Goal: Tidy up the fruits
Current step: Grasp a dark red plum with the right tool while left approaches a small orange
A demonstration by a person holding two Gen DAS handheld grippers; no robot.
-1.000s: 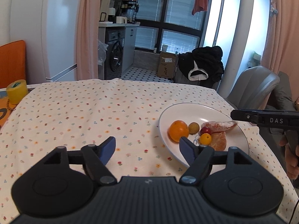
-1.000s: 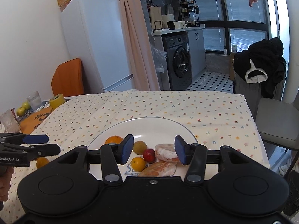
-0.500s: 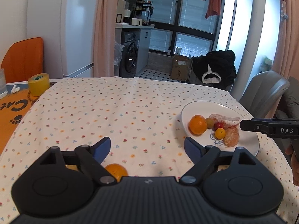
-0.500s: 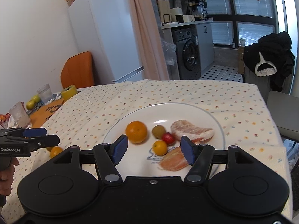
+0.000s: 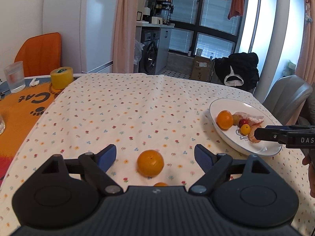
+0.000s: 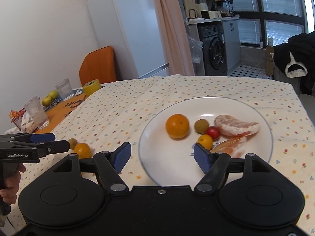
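Now the left gripper (image 5: 155,157) has pulled back, wide open, and an orange (image 5: 150,163) sits between its fingers on the worktop (image 5: 128,108). Ready to grab! Right gripper (image 6: 162,153) hangs open over the plate (image 6: 263,122).

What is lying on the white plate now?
On the plate: an orange, a small green-brown fruit, a red one, a small yellow one and two peeled citrus pieces. The right gripper hides the near rim.
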